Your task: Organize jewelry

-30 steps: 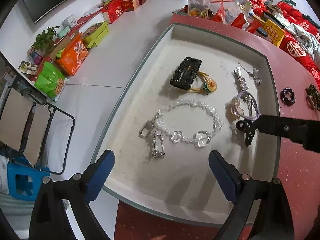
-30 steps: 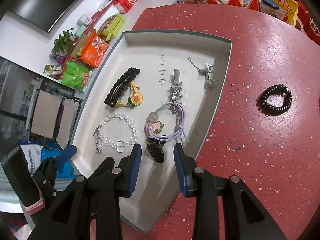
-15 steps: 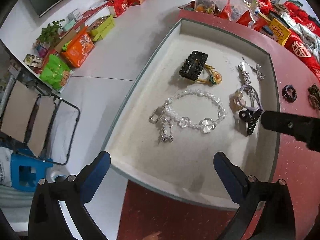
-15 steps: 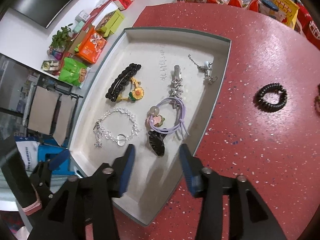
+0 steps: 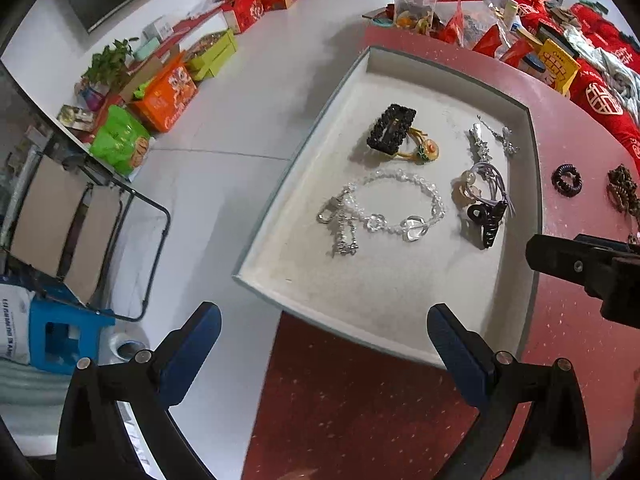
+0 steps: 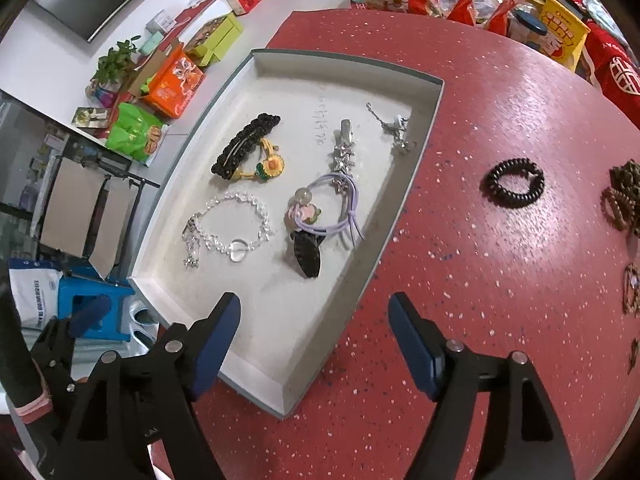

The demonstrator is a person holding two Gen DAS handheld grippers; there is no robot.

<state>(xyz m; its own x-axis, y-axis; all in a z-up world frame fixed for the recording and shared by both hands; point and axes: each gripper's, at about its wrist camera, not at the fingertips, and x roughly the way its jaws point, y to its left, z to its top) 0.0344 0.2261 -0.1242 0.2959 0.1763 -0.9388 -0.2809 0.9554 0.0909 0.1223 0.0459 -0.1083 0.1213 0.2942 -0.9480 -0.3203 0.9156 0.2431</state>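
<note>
A white tray sits on the red speckled table. It holds a black claw clip, a crystal bracelet, a purple hair tie, a black beaded clip and a silver star clip. My right gripper hovers over the tray's near corner, its jaws opening with nothing between them; the claw clip lies free beyond the tips. My left gripper stands open and empty above the tray's near edge.
A black spiral hair tie and brown spiral ties lie on the table right of the tray. Red bags and snack packets crowd the table's far side. The tray's left edge overhangs the floor, where boxes and a blue stool stand.
The right gripper's jaws spread wide and it drew back from the black claw clip, which stays in the tray. The left gripper pulled back and up from the tray.
</note>
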